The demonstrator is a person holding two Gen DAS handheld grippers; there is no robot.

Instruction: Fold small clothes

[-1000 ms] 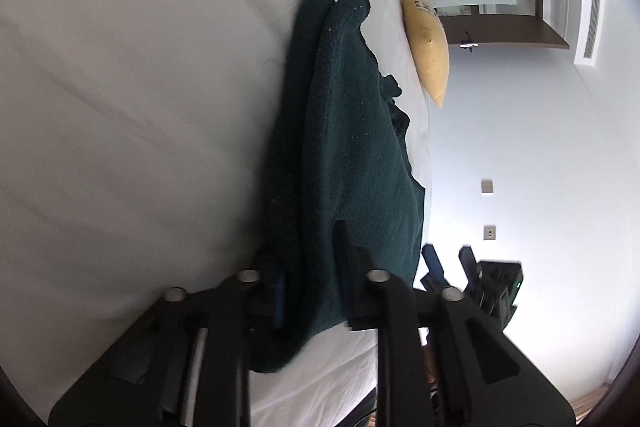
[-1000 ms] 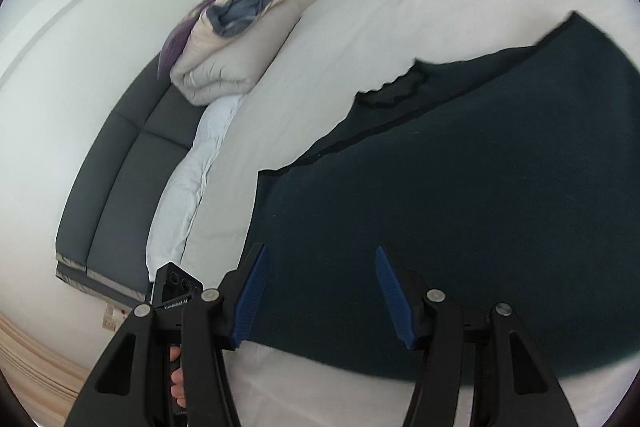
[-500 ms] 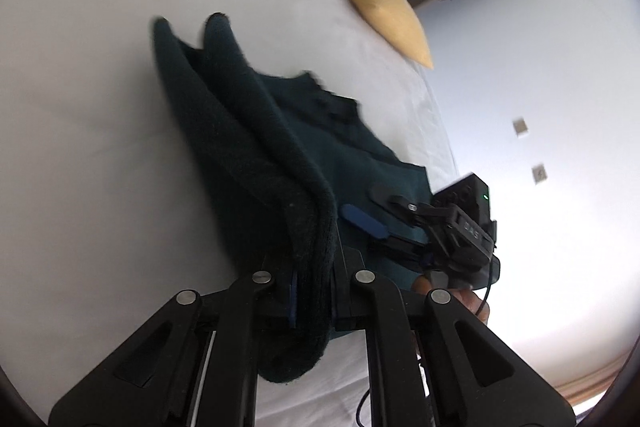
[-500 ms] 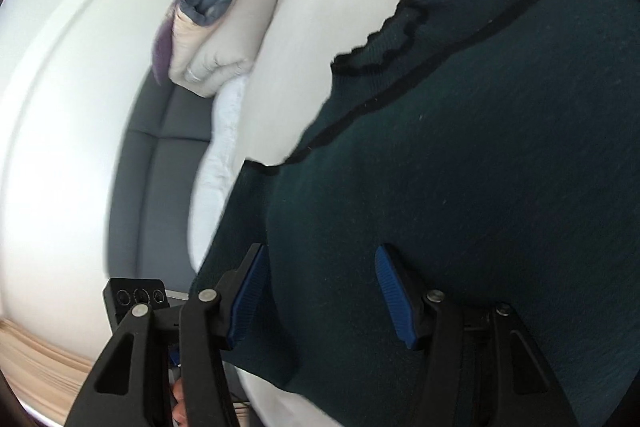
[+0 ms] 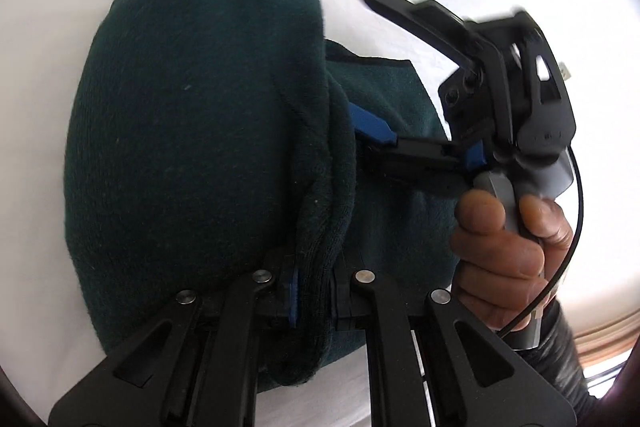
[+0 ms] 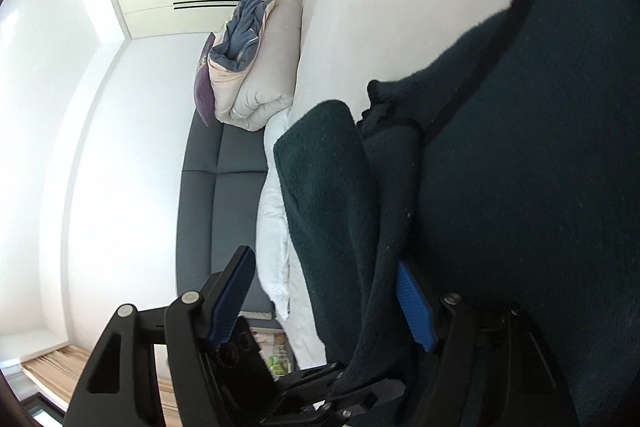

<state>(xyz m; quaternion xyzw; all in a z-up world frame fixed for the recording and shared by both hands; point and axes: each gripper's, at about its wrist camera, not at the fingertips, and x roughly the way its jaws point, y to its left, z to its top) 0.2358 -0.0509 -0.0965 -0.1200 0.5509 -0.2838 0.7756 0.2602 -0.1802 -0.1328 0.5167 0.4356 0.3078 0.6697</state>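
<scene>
Left gripper (image 5: 314, 287), clamped on sweater (image 5: 192, 131) edge, swung it over toward right gripper (image 6: 324, 303), whose jaws have just been opening around the cloth; first fold underway, unfinished.

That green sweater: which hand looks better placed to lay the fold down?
Probably the left. Its claw is shut on the sweater edge, while the right claw has just been opening, fabric between but unpinched.

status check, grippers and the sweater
Left gripper shut on dark green sweater. Right gripper open, jaws just widened, fold between them. Nothing in the way.
</scene>
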